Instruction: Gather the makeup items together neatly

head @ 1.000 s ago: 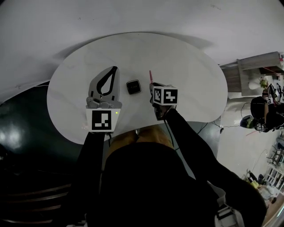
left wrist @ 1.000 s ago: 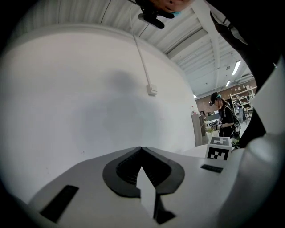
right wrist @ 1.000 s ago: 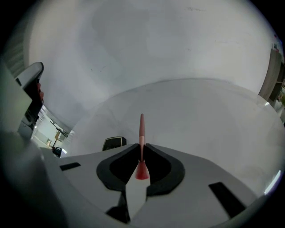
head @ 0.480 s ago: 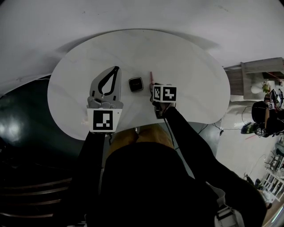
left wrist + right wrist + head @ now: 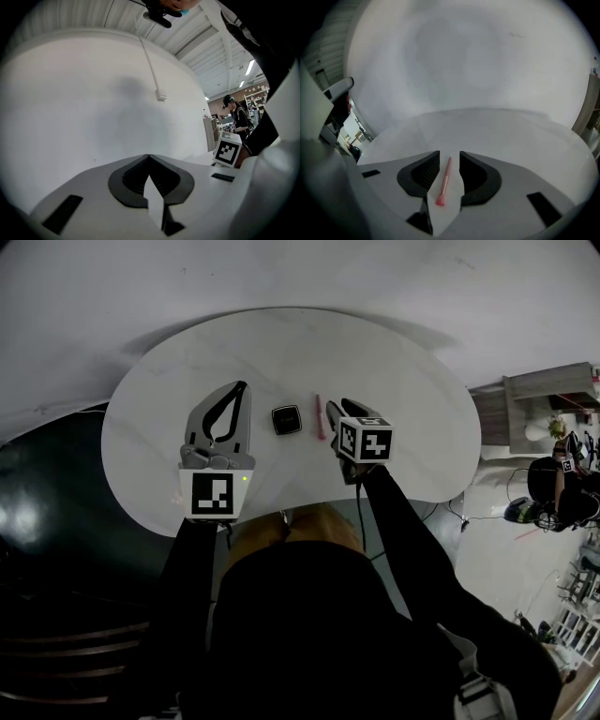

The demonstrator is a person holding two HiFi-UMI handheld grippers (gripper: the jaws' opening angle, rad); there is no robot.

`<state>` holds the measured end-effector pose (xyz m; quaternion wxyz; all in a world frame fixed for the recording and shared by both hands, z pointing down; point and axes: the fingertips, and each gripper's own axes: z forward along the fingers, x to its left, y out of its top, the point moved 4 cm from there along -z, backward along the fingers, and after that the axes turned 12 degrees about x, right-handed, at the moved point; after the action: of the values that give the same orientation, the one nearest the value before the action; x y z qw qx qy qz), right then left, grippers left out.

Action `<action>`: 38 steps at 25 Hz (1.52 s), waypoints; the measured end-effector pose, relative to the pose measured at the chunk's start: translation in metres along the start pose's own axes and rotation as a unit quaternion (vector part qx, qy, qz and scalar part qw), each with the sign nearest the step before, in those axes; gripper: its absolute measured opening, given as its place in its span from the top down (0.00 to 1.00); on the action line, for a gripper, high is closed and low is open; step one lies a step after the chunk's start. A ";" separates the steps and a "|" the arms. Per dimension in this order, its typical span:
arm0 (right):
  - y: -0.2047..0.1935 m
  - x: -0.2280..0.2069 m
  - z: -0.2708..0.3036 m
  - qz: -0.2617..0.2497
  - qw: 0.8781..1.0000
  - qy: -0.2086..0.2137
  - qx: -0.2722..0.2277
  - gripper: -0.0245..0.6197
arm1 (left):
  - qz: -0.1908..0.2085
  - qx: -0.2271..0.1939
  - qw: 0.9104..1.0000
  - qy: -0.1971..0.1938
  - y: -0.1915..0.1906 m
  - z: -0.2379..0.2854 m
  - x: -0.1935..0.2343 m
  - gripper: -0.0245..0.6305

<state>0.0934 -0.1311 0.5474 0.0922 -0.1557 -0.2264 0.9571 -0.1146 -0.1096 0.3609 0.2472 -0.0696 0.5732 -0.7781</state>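
On the round white table (image 5: 394,362) a slim pink makeup stick (image 5: 319,416) lies flat just right of a small black square compact (image 5: 286,419). My right gripper (image 5: 339,409) sits right beside the stick. In the right gripper view the stick (image 5: 444,180) lies on the table between the jaws of the right gripper (image 5: 450,153), which are opening, and neither pad touches it. My left gripper (image 5: 246,384) rests left of the compact with its jaws meeting at the tips and nothing between them, as the left gripper (image 5: 149,156) also shows in its own view.
The table's near edge runs just under both grippers, with dark floor (image 5: 47,512) off to the left. A grey shelf unit (image 5: 544,381) and cluttered goods stand at the right. A person (image 5: 236,117) stands far off in the shop.
The right gripper's jaws have parted and it has shifted a little right and back. The pink stick, earlier poking out of its jaws, now lies free on the table.
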 end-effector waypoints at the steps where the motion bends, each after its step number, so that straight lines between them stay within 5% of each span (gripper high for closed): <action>1: 0.010 0.001 -0.009 -0.010 1.000 0.000 -0.022 0.73 | -0.002 -0.003 1.000 0.001 0.003 -0.001 0.002 0.94; 7: 0.061 0.027 -0.074 -0.088 0.986 0.003 -0.145 0.73 | 0.004 -0.029 1.000 0.011 0.026 -0.013 0.014 0.94; 11: 0.083 0.058 -0.114 -0.158 0.964 -0.015 -0.213 0.73 | 0.007 -0.031 0.999 0.006 0.037 -0.023 0.022 0.94; 20: 0.101 0.116 -0.175 -0.227 0.913 -0.014 -0.338 0.75 | 0.016 -0.056 0.998 0.004 0.053 -0.041 0.030 0.94; 30: 0.107 0.138 -0.164 -0.270 0.904 0.063 -0.325 0.75 | 0.011 -0.053 0.996 0.066 0.061 -0.064 0.040 0.94; 38: 0.114 0.172 -0.154 -0.323 0.878 0.162 -0.314 0.75 | -0.013 -0.023 0.985 0.173 0.055 -0.098 0.046 0.94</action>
<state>-0.0274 -0.1268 0.3202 0.3782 -0.2477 -0.5344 0.7142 -0.1762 -0.0596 0.2693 0.1324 0.0531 0.6239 -0.7684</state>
